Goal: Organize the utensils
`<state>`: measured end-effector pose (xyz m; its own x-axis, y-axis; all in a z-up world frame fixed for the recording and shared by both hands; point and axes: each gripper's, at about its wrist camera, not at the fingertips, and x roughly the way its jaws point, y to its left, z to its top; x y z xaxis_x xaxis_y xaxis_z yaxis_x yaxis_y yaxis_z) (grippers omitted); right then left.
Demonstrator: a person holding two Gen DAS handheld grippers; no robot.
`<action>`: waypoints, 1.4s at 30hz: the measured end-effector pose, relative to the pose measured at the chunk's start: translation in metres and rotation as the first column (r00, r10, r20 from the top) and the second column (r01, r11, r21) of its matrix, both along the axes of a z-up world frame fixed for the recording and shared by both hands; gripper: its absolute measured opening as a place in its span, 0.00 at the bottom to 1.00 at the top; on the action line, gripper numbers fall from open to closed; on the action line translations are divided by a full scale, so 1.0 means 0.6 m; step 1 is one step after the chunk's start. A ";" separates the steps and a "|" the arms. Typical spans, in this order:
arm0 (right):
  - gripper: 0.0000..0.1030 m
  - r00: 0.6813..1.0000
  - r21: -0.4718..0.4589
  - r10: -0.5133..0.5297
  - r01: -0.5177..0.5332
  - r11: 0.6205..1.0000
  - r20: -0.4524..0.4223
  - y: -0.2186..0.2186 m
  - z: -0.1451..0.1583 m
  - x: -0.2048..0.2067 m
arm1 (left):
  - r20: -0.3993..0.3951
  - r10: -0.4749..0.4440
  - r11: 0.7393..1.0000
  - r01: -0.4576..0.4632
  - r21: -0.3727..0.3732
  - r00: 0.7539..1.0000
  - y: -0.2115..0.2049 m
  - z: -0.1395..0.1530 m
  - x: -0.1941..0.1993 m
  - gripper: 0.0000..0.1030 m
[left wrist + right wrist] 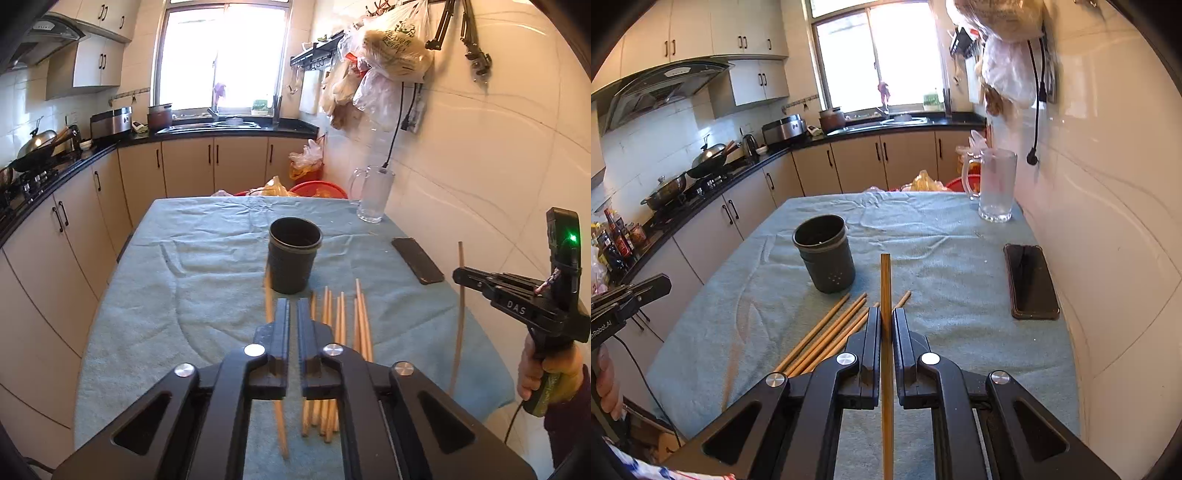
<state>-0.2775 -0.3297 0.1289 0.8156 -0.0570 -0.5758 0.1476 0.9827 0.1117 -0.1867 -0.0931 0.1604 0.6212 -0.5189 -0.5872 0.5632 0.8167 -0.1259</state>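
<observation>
A black utensil cup [293, 254] stands upright in the middle of the teal cloth, also in the right wrist view [825, 253]. Several wooden chopsticks [343, 328] lie on the cloth in front of it, also seen in the right wrist view [827, 334]. My left gripper [293, 306] is above the chopsticks, jaws nearly closed with a narrow gap and nothing between them. My right gripper [885, 315] is shut on one chopstick [885, 280], held upright above the cloth; it shows in the left wrist view [460, 295] at right.
A black phone [1030, 280] lies near the right wall. A glass mug [995, 184] stands at the far right corner. The tiled wall runs along the table's right side. Red basins and bags sit beyond the far edge; kitchen counters are on the left.
</observation>
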 end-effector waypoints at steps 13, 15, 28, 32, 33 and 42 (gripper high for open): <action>0.06 0.998 0.052 0.058 -0.056 0.997 -0.035 0.006 -0.022 0.026 | -0.258 -0.014 0.986 0.056 0.155 0.966 -0.076 -0.143 0.119 0.12; 0.06 0.997 0.065 0.058 -0.055 0.996 -0.048 0.001 -0.029 0.034 | -0.318 -0.007 0.986 0.060 0.155 0.948 -0.092 -0.176 0.154 0.12; 0.06 0.950 0.226 0.044 0.029 0.974 -0.308 -0.073 -0.168 0.154 | -0.381 0.051 0.945 0.078 0.317 0.923 -0.168 -0.246 0.244 0.11; 0.06 0.929 0.220 0.029 0.057 0.974 -0.368 -0.079 -0.209 0.177 | -0.347 0.039 0.931 0.092 0.354 0.937 -0.172 -0.245 0.231 0.06; 0.06 0.927 0.220 0.030 0.057 0.974 -0.373 -0.079 -0.213 0.179 | -0.342 0.039 0.930 0.091 0.356 0.939 -0.171 -0.245 0.228 0.06; 0.06 0.941 0.178 0.016 0.047 0.983 -0.337 -0.070 -0.194 0.170 | -0.272 0.037 0.960 0.041 0.276 0.961 -0.138 -0.197 0.196 0.05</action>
